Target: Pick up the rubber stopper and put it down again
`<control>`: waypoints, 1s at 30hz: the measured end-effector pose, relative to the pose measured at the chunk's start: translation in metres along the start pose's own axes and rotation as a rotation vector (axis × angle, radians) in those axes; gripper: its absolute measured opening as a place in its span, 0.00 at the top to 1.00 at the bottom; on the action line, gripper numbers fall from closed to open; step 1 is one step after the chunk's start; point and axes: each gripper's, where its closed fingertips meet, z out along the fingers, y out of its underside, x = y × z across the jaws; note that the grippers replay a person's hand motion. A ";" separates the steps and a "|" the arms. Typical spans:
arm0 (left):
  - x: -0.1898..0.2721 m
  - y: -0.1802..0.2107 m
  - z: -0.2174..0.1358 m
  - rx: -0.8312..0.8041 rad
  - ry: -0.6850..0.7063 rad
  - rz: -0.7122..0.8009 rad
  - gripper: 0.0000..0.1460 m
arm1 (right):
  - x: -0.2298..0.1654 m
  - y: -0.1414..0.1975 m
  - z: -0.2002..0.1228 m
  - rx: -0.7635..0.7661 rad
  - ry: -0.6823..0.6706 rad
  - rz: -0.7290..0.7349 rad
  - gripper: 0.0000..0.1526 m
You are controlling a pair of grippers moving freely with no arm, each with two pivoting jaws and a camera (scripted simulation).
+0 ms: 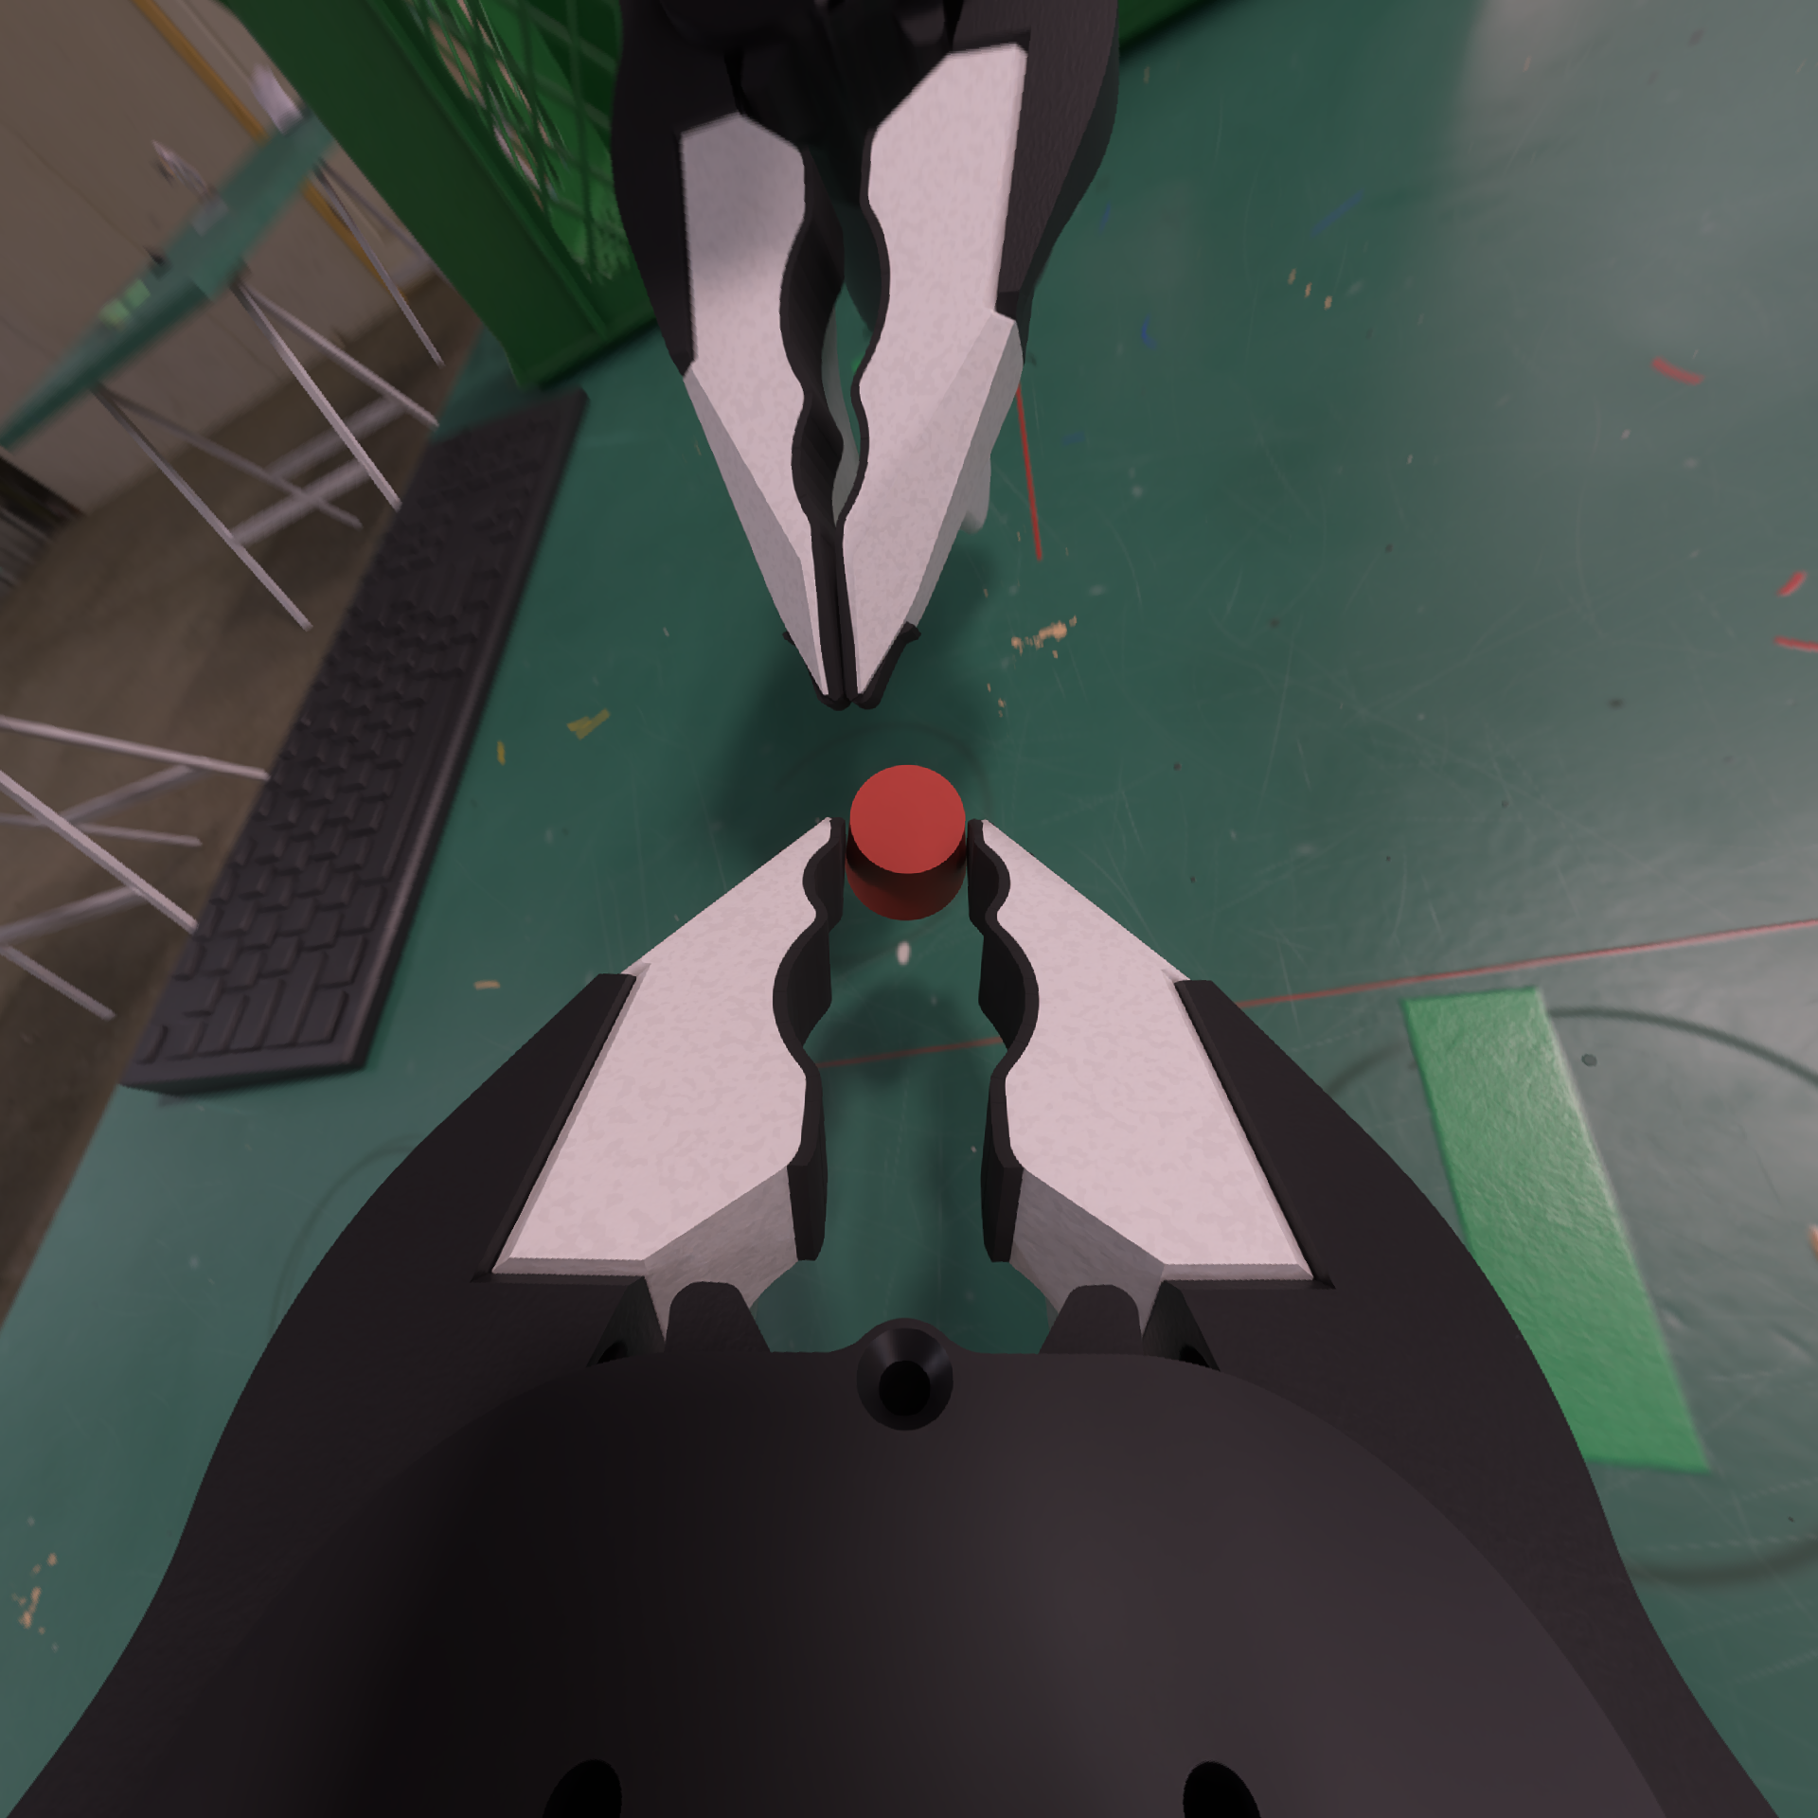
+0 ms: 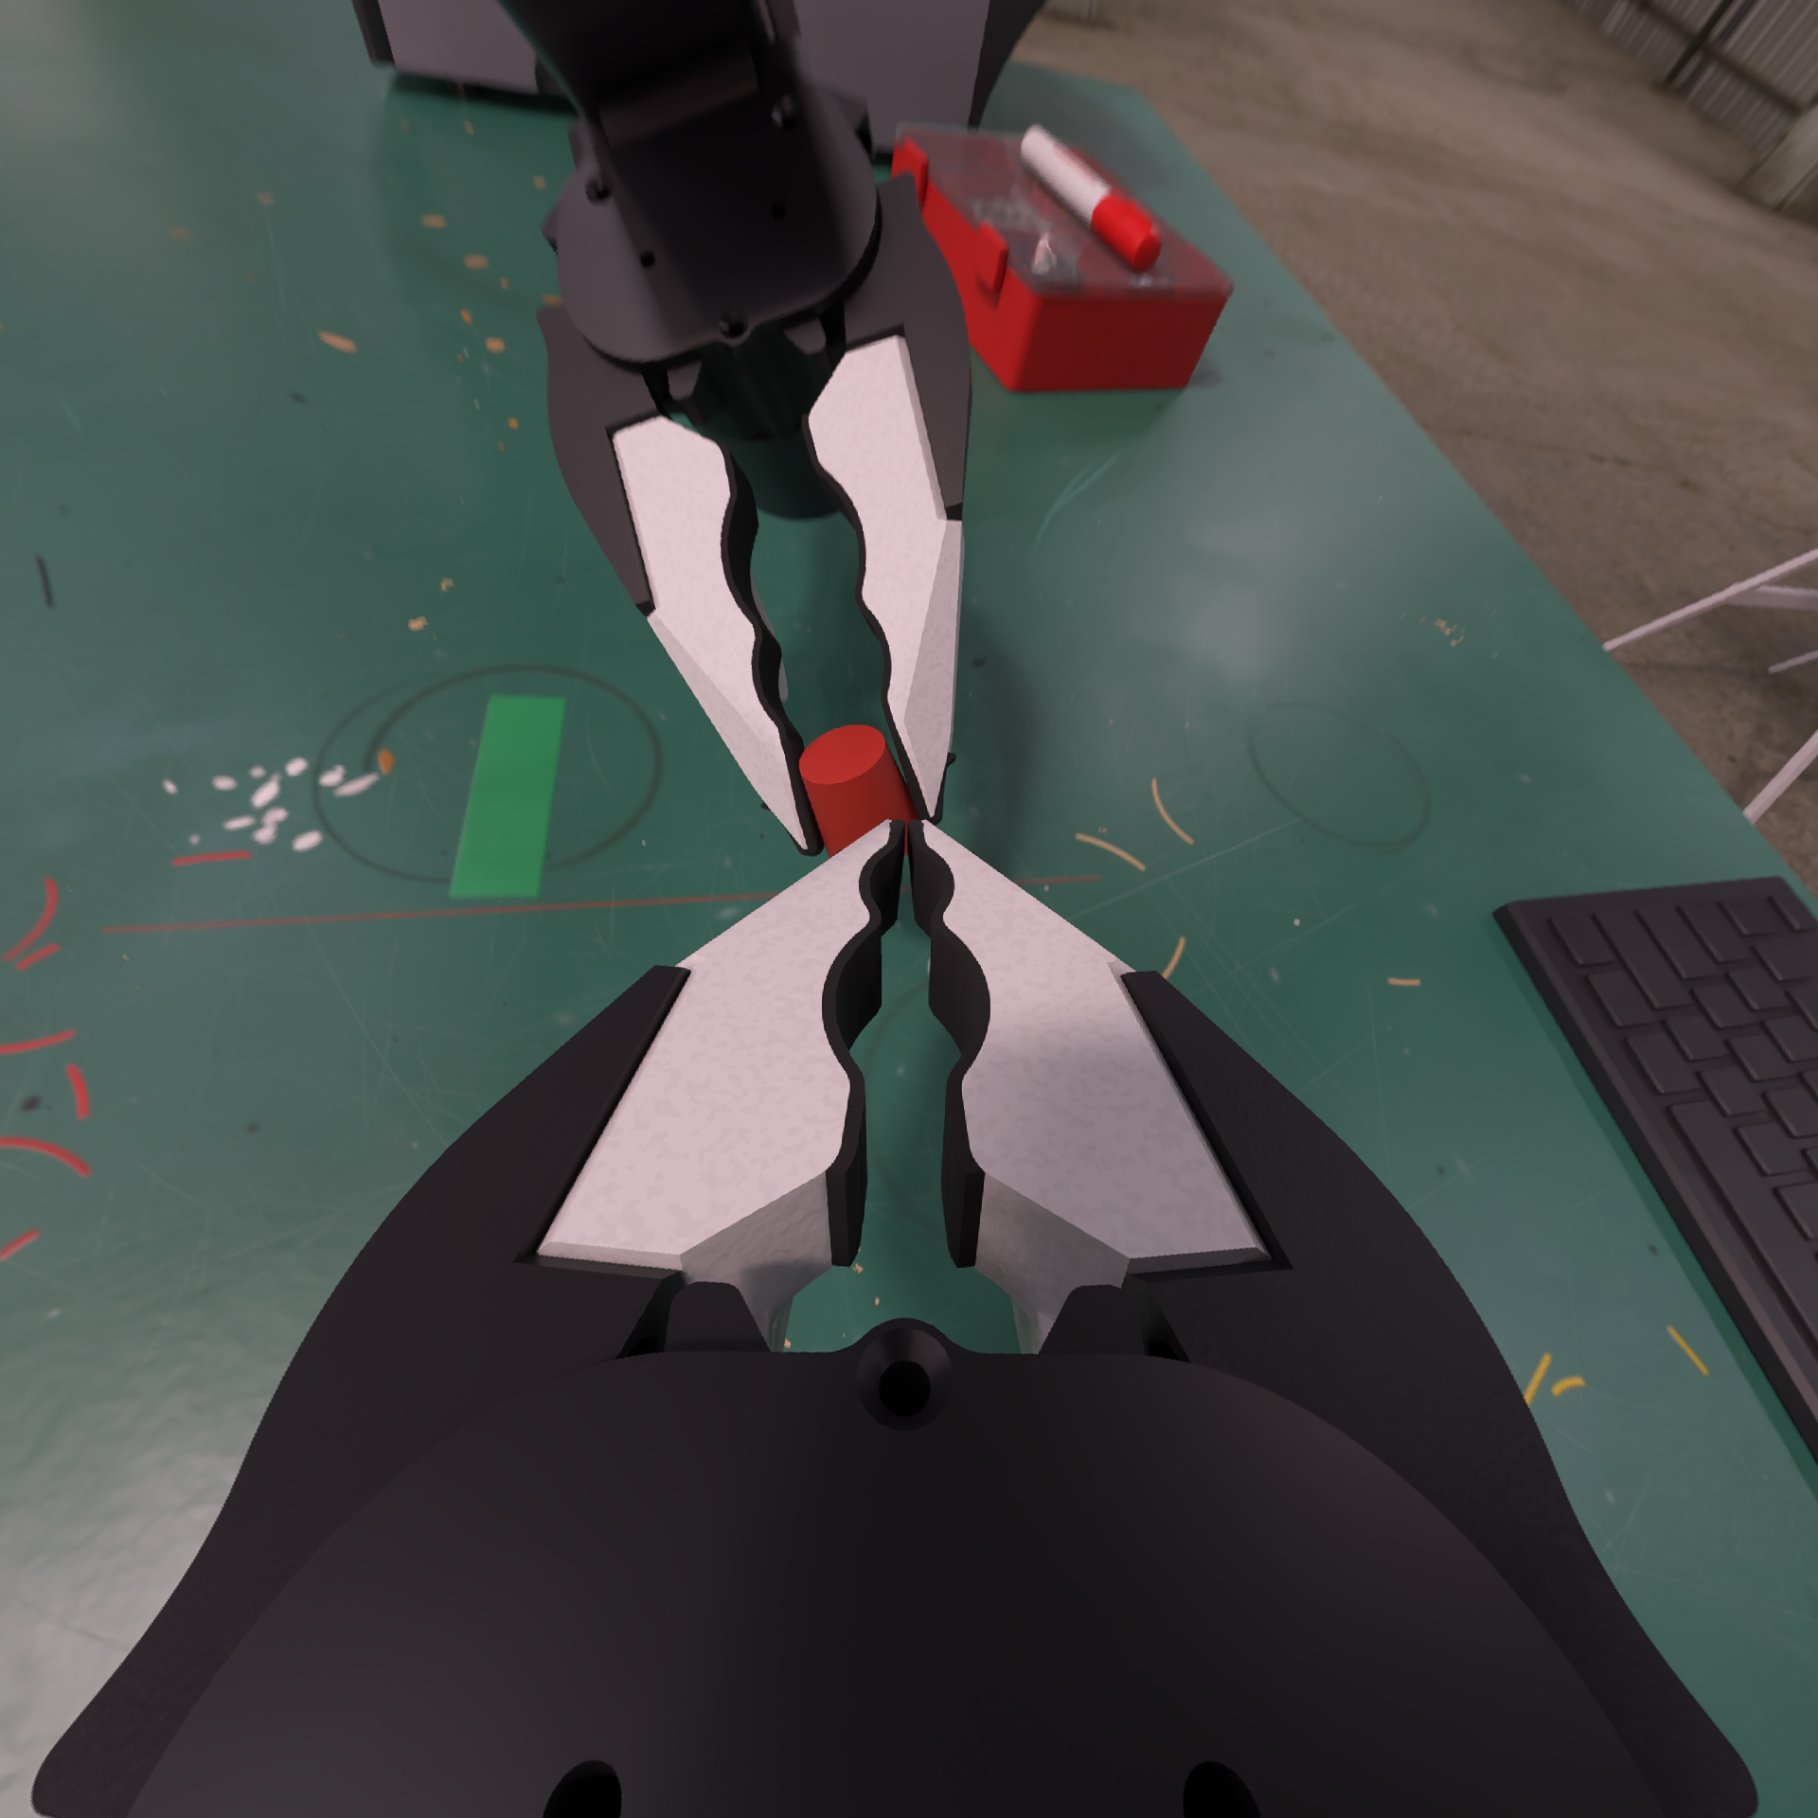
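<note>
The rubber stopper [image 1: 905, 821] is a short red cylinder, held just over the green table [image 1: 1377, 689]. My left gripper [image 1: 907, 836] is shut on it, with a fingertip pressed against each side. I cannot tell whether the stopper's base touches the table. My right gripper [image 1: 846, 700] faces the left one, shut and empty, its tips just beyond the stopper. In the right wrist view my right gripper [image 2: 905, 831] points at the stopper [image 2: 846, 777], which sits between the fingers of my left gripper [image 2: 866, 826]. The right tips hide the stopper's lower edge.
A black keyboard [image 1: 334, 787] lies along the table edge, also in the right wrist view [image 2: 1692, 1082]. A green crate [image 1: 492, 177] stands behind my right gripper. A red box [image 2: 1072, 305] with a red-capped marker [image 2: 1087, 197] on it sits behind my left gripper. A green tape strip [image 2: 512, 792] is stuck flat on the table.
</note>
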 end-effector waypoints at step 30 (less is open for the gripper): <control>0.027 0.052 0.019 -0.221 0.228 -0.250 0.83 | -0.009 0.060 0.031 -0.202 -0.093 0.066 1.00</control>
